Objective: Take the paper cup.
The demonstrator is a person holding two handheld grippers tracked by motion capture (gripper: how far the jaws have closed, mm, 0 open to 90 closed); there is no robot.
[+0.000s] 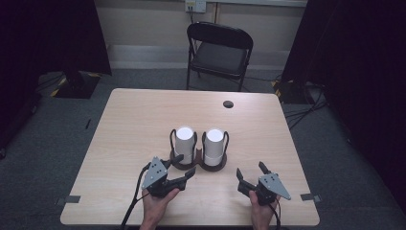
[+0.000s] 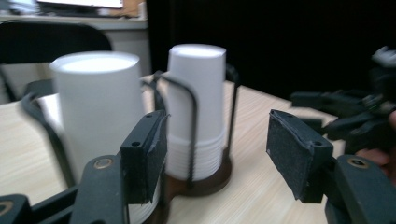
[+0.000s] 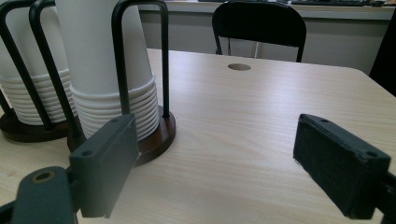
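Note:
Two stacks of upside-down white paper cups, a left stack (image 1: 184,141) and a right stack (image 1: 214,143), stand in a dark brown holder (image 1: 215,165) with black wire loops at the middle of the table. My left gripper (image 1: 185,164) is open just in front of the left stack, its far fingertip close to the holder's base. In the left gripper view both stacks (image 2: 98,107) (image 2: 196,107) rise beyond the open jaws (image 2: 219,158). My right gripper (image 1: 250,168) is open, to the right of the holder and apart from it, with bare table between its pads (image 3: 224,163); the nearer stack (image 3: 107,70) stands to its left.
The light wooden table (image 1: 143,120) has a round cable hole (image 1: 228,104) at the back right. A black folding chair (image 1: 220,50) stands behind the far edge. Dark curtains hang on both sides. Tape marks (image 1: 72,199) sit at the table's front corners.

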